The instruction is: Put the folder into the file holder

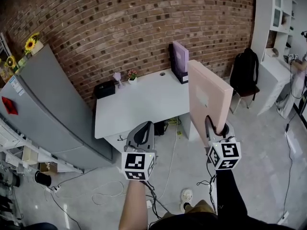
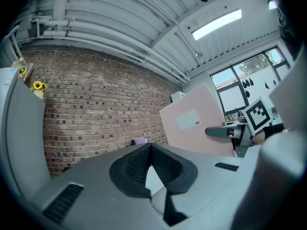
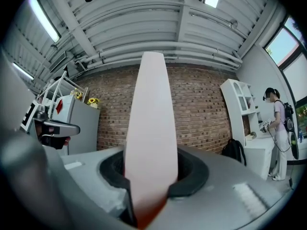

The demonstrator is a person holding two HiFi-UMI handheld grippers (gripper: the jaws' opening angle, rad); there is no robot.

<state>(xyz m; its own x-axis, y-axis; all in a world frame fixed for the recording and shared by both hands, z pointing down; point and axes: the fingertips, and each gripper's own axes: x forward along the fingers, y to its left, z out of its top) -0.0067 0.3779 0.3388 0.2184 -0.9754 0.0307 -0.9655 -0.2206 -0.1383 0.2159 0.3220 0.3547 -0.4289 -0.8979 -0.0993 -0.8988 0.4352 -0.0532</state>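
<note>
A large pale pink folder (image 1: 206, 97) stands upright, edge-on to the table, with my right gripper (image 1: 217, 128) shut on its lower edge. In the right gripper view the folder (image 3: 151, 128) rises between the jaws and fills the middle. A black file holder (image 1: 172, 56) with a purple folder (image 1: 181, 59) in it stands at the back right corner of the white table (image 1: 139, 107). My left gripper (image 1: 144, 126) hovers in front of the table, shut, with nothing in it. The left gripper view shows the pink folder (image 2: 196, 123) off to the right.
A grey cabinet (image 1: 43, 104) topped with sunflowers (image 1: 30, 43) leans at the left. A black box (image 1: 104, 88) and a small flower pot (image 1: 132, 74) sit at the table's back. A backpack (image 1: 244, 71) rests on a chair at the right. Cables (image 1: 110, 190) lie on the floor.
</note>
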